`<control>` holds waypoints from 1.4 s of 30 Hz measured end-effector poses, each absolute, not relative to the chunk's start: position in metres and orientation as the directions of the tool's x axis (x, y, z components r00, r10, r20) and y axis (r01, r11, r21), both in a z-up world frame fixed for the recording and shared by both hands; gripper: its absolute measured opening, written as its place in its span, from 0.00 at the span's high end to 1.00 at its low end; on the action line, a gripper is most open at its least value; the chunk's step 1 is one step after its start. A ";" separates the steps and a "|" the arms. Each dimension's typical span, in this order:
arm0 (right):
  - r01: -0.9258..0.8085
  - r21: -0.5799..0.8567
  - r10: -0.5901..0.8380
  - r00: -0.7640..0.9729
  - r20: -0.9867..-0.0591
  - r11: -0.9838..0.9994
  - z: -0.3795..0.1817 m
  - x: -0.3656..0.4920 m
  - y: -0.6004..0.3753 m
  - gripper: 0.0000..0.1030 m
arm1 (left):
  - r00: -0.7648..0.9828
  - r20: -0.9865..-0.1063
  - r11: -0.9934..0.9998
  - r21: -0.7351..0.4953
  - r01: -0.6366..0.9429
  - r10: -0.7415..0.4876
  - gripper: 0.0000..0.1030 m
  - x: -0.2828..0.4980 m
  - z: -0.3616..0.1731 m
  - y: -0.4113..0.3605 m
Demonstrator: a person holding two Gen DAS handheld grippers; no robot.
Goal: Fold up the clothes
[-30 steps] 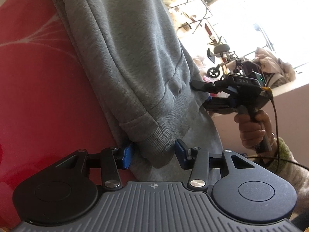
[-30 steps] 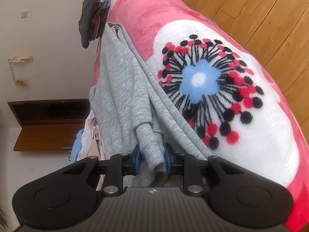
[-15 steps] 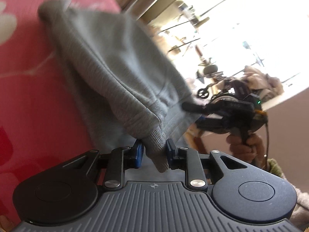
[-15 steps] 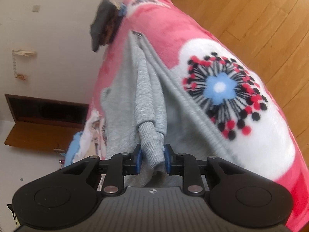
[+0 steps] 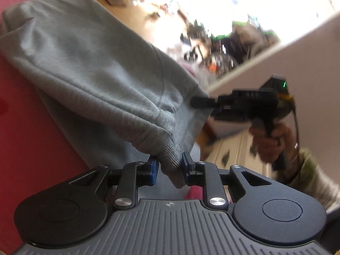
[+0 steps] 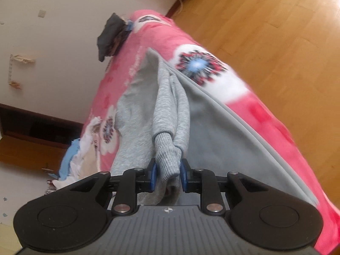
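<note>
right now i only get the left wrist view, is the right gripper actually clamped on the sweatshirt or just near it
Observer: Clamped. The right gripper pinches a ribbed cuff between its blue pads.
Operator: what's past the far end of the sweatshirt
Observer: A dark bundle of clothes sits at the far end of the pink blanket.
Operator: anything else on the blanket
Observer: A heap of white and blue laundry lies at its left edge.

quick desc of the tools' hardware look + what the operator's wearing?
Each tool: black linkage arms with silver pivot screws, blue pads, ribbed grey body with a crosshair mark. The right tool seen side-on: black pistol-grip handle, green LED, dark cable trailing down. The person's sleeve is fuzzy and greenish.
</note>
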State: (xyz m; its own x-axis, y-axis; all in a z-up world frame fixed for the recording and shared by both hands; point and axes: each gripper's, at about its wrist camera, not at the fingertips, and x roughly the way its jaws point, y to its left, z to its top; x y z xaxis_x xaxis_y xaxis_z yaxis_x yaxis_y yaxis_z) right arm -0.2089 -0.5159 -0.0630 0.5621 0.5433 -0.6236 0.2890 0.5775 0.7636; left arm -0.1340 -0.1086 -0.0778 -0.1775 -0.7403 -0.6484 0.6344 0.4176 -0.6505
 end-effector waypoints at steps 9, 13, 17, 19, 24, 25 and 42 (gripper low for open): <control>0.332 0.726 0.536 0.507 -0.676 0.602 -0.094 -0.265 -0.527 0.77 | -0.326 -0.724 0.342 -0.610 0.715 -0.608 0.81 -0.170 -0.110 -0.144; 0.332 0.730 0.545 0.501 -0.673 0.597 -0.101 -0.274 -0.532 0.77 | -0.360 -0.719 0.323 -0.623 0.713 -0.594 0.81 -0.169 -0.114 -0.152; 0.326 0.736 0.558 0.492 -0.668 0.593 -0.106 -0.276 -0.533 0.78 | -0.378 -0.727 0.315 -0.621 0.718 -0.573 0.81 -0.165 -0.112 -0.146; 0.324 0.739 0.565 0.488 -0.666 0.591 -0.108 -0.277 -0.532 0.78 | -0.385 -0.729 0.314 -0.623 0.716 -0.567 0.81 -0.161 -0.111 -0.147; 0.305 0.742 0.572 0.487 -0.660 0.597 -0.105 -0.285 -0.529 0.78 | -0.398 -0.728 0.299 -0.623 0.723 -0.558 0.81 -0.156 -0.104 -0.145; 0.303 0.743 0.572 0.487 -0.659 0.597 -0.104 -0.287 -0.529 0.77 | -0.400 -0.730 0.295 -0.622 0.726 -0.555 0.81 -0.156 -0.103 -0.144; 0.339 0.717 0.557 0.461 -0.691 0.609 -0.126 -0.300 -0.522 0.72 | -0.404 -0.808 0.287 -0.546 0.787 -0.429 0.77 -0.154 -0.113 -0.152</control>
State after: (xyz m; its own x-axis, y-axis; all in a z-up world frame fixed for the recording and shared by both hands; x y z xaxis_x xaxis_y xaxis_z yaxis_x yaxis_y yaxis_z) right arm -0.2997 -0.5219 -0.1263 0.4605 0.5574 -0.6908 0.3394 0.6085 0.7173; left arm -0.1536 -0.1518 -0.1125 -0.4038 -0.4291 -0.8079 0.7873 0.2868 -0.5458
